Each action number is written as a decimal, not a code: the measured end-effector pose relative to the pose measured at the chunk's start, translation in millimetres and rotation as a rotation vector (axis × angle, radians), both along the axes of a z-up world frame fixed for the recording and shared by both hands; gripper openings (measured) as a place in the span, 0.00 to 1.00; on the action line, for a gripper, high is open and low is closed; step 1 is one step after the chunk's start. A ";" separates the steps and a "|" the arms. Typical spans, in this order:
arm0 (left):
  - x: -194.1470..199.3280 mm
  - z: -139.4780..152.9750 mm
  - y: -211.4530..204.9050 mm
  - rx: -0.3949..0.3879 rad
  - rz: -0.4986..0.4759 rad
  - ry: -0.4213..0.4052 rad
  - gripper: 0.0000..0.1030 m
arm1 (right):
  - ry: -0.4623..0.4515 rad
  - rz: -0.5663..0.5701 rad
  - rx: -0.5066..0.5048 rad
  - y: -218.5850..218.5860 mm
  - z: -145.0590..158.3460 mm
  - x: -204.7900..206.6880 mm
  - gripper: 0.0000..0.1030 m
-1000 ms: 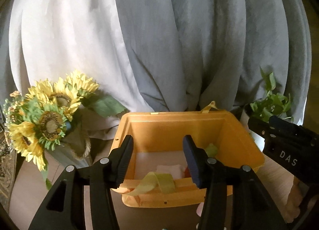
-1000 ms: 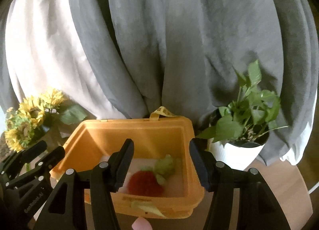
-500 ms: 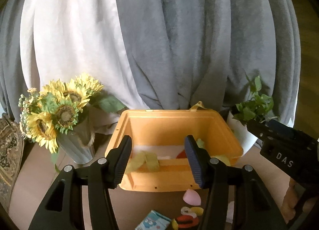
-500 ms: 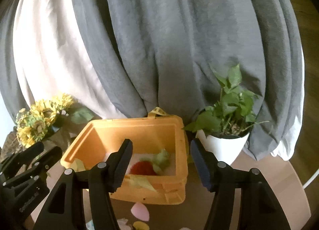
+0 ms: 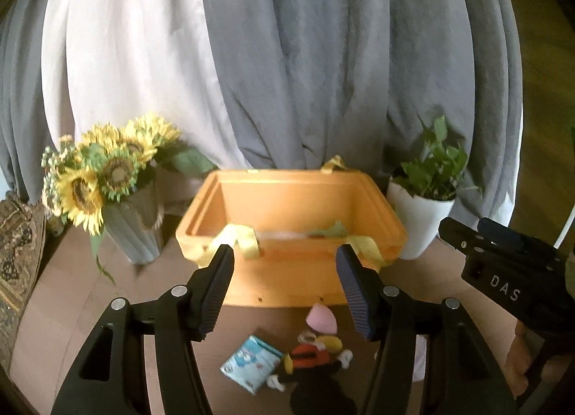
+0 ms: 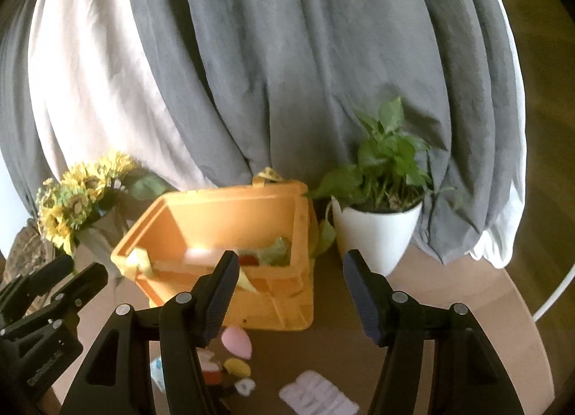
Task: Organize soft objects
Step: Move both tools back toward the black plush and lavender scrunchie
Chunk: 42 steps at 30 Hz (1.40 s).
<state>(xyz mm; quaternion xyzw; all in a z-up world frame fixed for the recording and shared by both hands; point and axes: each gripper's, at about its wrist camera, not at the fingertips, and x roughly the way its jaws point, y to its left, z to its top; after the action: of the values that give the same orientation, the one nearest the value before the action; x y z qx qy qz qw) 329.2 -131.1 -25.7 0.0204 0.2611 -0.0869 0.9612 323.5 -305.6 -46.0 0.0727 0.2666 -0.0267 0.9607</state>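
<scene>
Both the left gripper [image 5: 284,285] and right gripper [image 6: 291,293] are spread wide, nothing held; the orange bin [image 5: 287,271], soft items inside, is seen at twelve o'clock.

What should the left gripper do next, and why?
Probably lower the open left gripper onto the plush toy lying on the table in front of the orange bin. It sits roughly between the fingers, and the jaws hold nothing.

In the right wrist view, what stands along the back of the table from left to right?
Sunflower bouquet → orange bin → potted plant.
</scene>
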 end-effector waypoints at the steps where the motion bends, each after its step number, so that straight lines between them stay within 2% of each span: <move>1: -3.5 -2.2 -1.4 0.003 0.002 0.006 0.56 | 0.006 0.002 0.004 -2.0 -2.3 -2.7 0.60; 5: -14.0 -9.9 -5.1 0.011 0.016 0.027 0.57 | 0.023 0.013 0.002 -6.1 -9.4 -11.4 0.64; 18: -37.0 -42.3 -16.9 0.003 0.024 0.114 0.60 | 0.113 0.070 -0.010 -13.1 -40.5 -31.5 0.64; 42: -48.0 -107.7 -27.8 0.005 0.009 0.288 0.64 | 0.301 0.120 -0.017 -19.3 -111.2 -44.9 0.64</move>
<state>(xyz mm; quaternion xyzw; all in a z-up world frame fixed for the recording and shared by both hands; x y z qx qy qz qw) 281.2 -158.9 -133.4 0.0089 0.3967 -0.0837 0.9141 278.6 -324.9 -157.2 0.0437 0.4112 0.0177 0.9103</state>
